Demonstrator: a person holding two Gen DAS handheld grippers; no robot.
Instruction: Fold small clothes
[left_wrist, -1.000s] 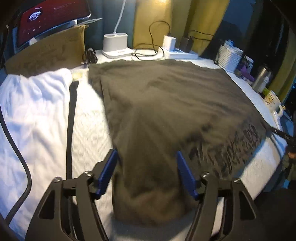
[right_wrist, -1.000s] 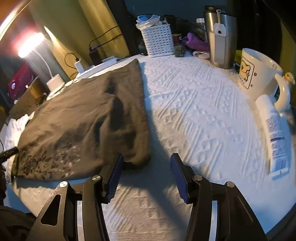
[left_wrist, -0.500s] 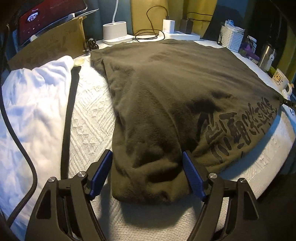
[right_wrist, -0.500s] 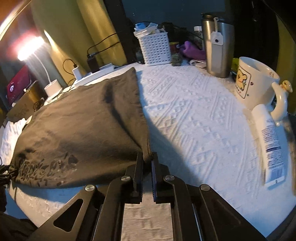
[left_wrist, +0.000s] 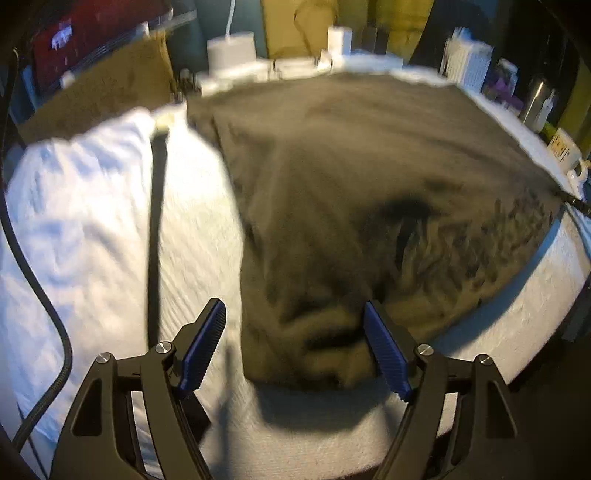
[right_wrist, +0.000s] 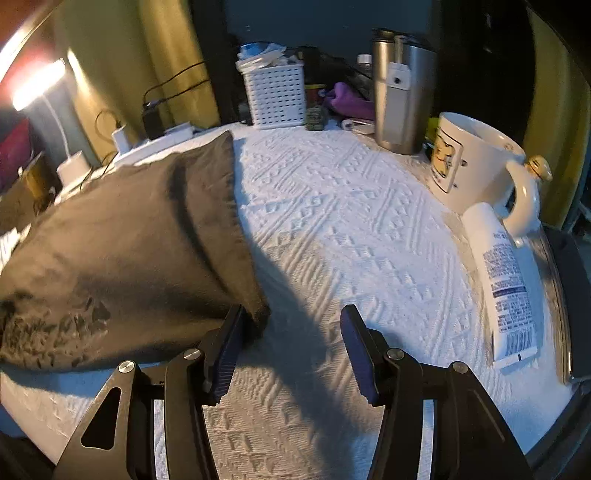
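A dark olive T-shirt (left_wrist: 351, 192) with black print lies spread on the white textured tabletop (left_wrist: 199, 229); the view is blurred. My left gripper (left_wrist: 295, 347) is open, its blue pads on either side of the shirt's near folded corner, not closed on it. In the right wrist view the shirt (right_wrist: 122, 236) lies at the left, its near corner just beside my left pad. My right gripper (right_wrist: 291, 350) is open and empty over the bare cloth.
A white garment (left_wrist: 74, 206) and black strap (left_wrist: 157, 229) lie left of the shirt. A black cable (left_wrist: 40, 295) runs at far left. A mug (right_wrist: 476, 166), lotion tube (right_wrist: 506, 288), steel tumbler (right_wrist: 400, 99) and white basket (right_wrist: 275, 92) stand at the right.
My right gripper was shut on the shirt's corner half a second ago and has now opened, letting it go. My left gripper stays open over the near corner; its view is now blurred by motion.
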